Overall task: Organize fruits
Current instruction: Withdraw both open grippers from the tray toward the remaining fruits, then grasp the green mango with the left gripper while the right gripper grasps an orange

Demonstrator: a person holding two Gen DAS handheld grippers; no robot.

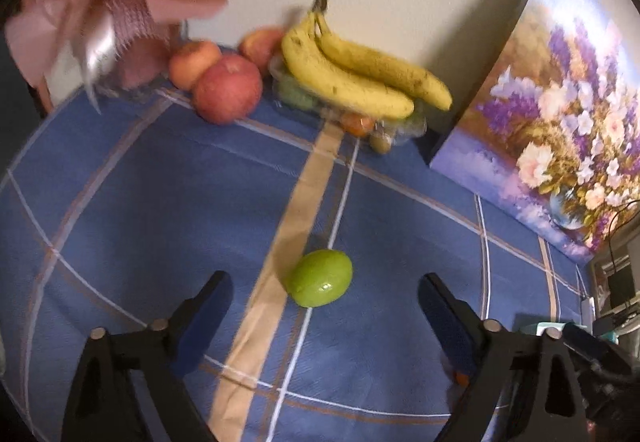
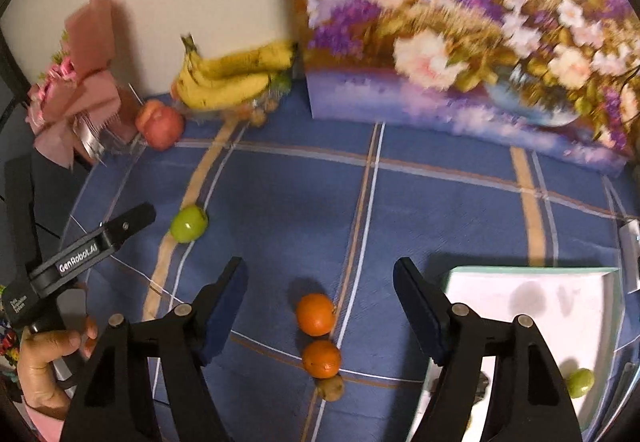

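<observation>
A green fruit (image 1: 320,278) lies on the blue checked tablecloth (image 1: 160,181) just ahead of my open, empty left gripper (image 1: 325,292); it also shows in the right wrist view (image 2: 189,224). My right gripper (image 2: 320,284) is open and empty above two oranges (image 2: 315,314) (image 2: 321,358) and a small brown fruit (image 2: 331,388). A white tray (image 2: 532,306) at the right holds a small green fruit (image 2: 581,382). The left gripper shows at the left in the right wrist view (image 2: 136,215).
Bananas (image 1: 360,73) lie on a clear container of small fruits (image 1: 360,123) at the back, with apples (image 1: 228,87) beside it. A flower painting (image 1: 560,113) leans at the right. A pink bouquet (image 1: 120,9) stands at the back left.
</observation>
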